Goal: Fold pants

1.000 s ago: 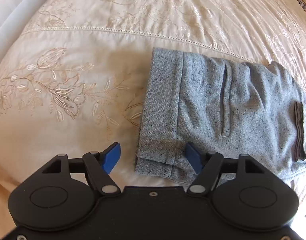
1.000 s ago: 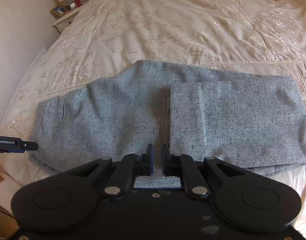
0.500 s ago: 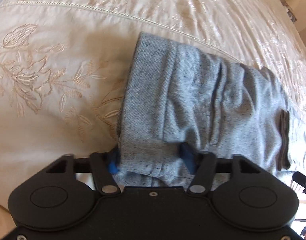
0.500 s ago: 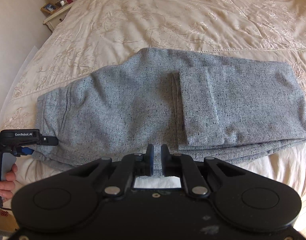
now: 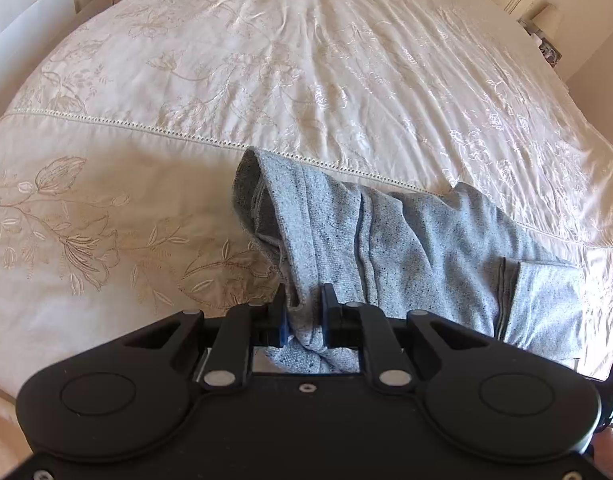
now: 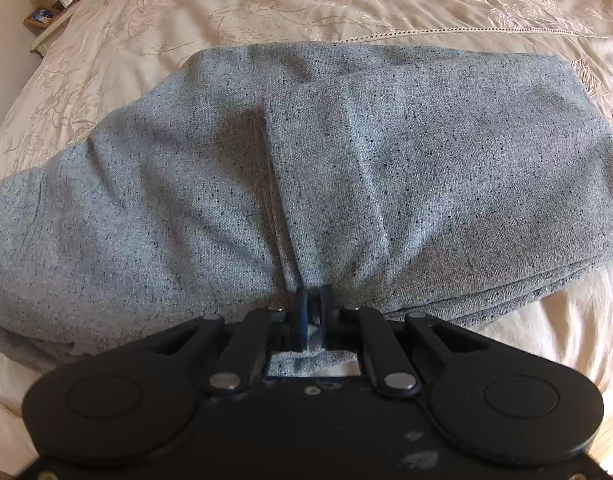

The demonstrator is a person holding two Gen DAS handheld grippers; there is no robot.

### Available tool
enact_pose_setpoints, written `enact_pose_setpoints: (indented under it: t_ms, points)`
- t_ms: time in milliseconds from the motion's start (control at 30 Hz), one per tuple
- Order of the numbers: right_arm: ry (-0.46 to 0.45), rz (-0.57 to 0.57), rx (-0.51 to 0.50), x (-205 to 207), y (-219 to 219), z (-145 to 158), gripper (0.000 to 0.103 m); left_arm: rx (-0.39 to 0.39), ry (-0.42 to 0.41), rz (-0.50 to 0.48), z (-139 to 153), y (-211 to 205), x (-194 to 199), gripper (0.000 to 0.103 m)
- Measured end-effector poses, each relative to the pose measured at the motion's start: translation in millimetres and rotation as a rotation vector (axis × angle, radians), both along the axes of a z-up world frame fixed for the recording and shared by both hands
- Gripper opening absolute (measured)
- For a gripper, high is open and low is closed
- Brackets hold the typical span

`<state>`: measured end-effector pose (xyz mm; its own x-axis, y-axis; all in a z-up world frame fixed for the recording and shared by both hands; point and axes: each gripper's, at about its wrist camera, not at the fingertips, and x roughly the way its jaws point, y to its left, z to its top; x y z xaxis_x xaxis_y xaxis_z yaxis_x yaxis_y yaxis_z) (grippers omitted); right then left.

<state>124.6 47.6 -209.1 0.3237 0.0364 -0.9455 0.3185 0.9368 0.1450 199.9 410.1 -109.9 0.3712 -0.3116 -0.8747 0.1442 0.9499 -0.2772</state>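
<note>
Grey speckled pants [image 5: 406,248] lie partly folded on a cream embroidered bedspread [image 5: 266,60]. My left gripper [image 5: 304,312] is shut on the waistband end of the pants and holds it lifted off the bed, the cloth bunched between the jaws. In the right wrist view the pants [image 6: 346,160] fill the frame, with a leg end folded back over the middle. My right gripper [image 6: 311,312] is shut on the near edge of the pants at that folded layer.
A nightstand with small items [image 6: 54,4] stands at the far left of the bed. A headboard and a lamp [image 5: 542,20] show at the far right in the left wrist view. The bed's near edge [image 6: 578,352] lies just below the pants.
My left gripper closed on the waistband end and lifted it. My right gripper moved forward and now grips the pants' near edge, raising the cloth.
</note>
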Motion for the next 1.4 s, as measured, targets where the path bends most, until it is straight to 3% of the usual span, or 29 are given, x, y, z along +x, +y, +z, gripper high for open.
enact_pose_setpoints:
  t_ms: [100,200,267,367,467,500,600,700,733,767,967,1100,1167,1233,1300,1400]
  points:
    - [-0.003,-0.008,0.012,6,-3,17,0.008,0.024,-0.042,-0.023,11,-8,-4,0.019]
    - [-0.128,0.008,-0.017,16,-4,43,0.009,0.016,-0.077,-0.043,27,-13,-8,0.019]
    - [-0.162,0.024,-0.022,33,-7,46,0.011,0.013,-0.101,-0.053,37,-18,-10,0.019]
    - [-0.129,0.017,0.012,57,-11,30,0.010,0.006,-0.129,-0.059,50,-26,-13,0.017]
    - [0.005,0.044,0.079,68,-14,-9,0.006,0.006,-0.143,-0.060,59,-36,-14,0.017]
    - [-0.014,0.048,0.072,67,-15,-14,0.000,0.009,-0.150,-0.063,61,-41,-15,0.017]
    - [-0.021,0.039,0.122,68,-26,-13,0.000,0.036,-0.179,-0.064,72,-58,-22,0.016]
    - [-0.063,0.039,0.181,62,-43,3,0.002,0.043,-0.207,-0.063,92,-81,-30,0.013]
    - [-0.090,0.042,0.189,58,-48,11,0.010,0.049,-0.224,-0.066,100,-92,-34,0.012]
    - [-0.112,0.050,0.195,54,-54,18,0.011,0.058,-0.240,-0.073,107,-104,-38,0.012]
    - [-0.170,0.123,0.274,26,-100,47,0.011,0.075,-0.320,-0.157,135,-199,-58,0.010]
    - [-0.196,0.141,0.264,16,-144,54,0.011,0.024,-0.312,-0.221,127,-278,-68,0.000]
    - [-0.186,0.112,0.269,10,-172,53,0.011,0.005,-0.298,-0.267,113,-322,-75,0.000]
    - [-0.169,0.098,0.265,3,-200,51,0.011,0.034,-0.268,-0.293,92,-361,-82,0.002]
    - [-0.152,0.099,0.247,-1,-222,47,0.011,0.075,-0.231,-0.316,71,-387,-91,0.011]
    - [-0.133,0.102,0.219,-2,-248,44,0.016,0.114,-0.151,-0.309,44,-396,-106,0.014]
